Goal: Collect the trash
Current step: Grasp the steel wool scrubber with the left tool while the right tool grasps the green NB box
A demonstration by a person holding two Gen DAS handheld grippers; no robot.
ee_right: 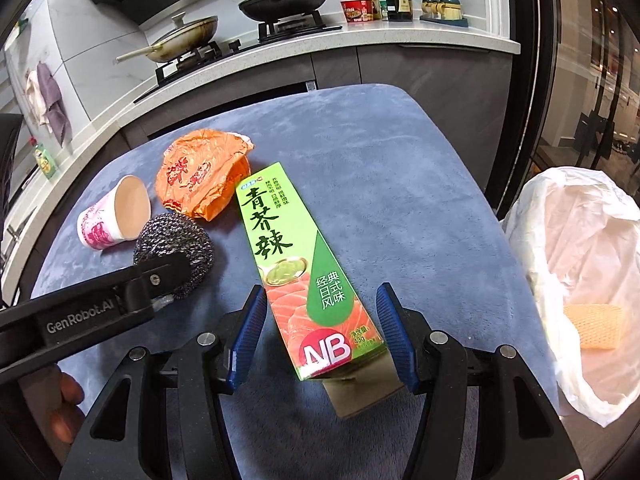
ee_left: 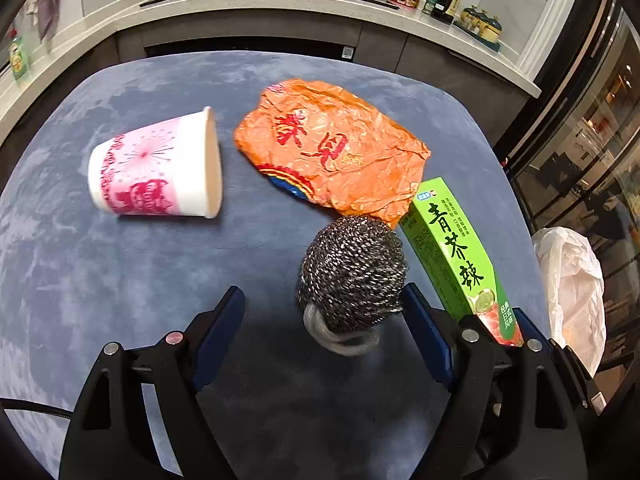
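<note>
Right gripper (ee_right: 322, 330) spread wide, straddling the green box's (ee_right: 296, 264) near end on the table (ee_right: 400, 184). Close squarely across its narrow sides. Left gripper (ee_left: 324, 334) released around the scrubber (ee_left: 352, 270), left of the box. Trash bag (ee_right: 576, 248) right.

Black tongs (ee_right: 322, 336) w/ blue ribbed pads (ee_right: 248, 336), silver screws, "GenRobot.AI" marking.

- My left wrist camera looks forward and down, close over the scourer (ee_left: 352, 270).
- My right does likewise; both share the box (ee_right: 304, 272).
</note>
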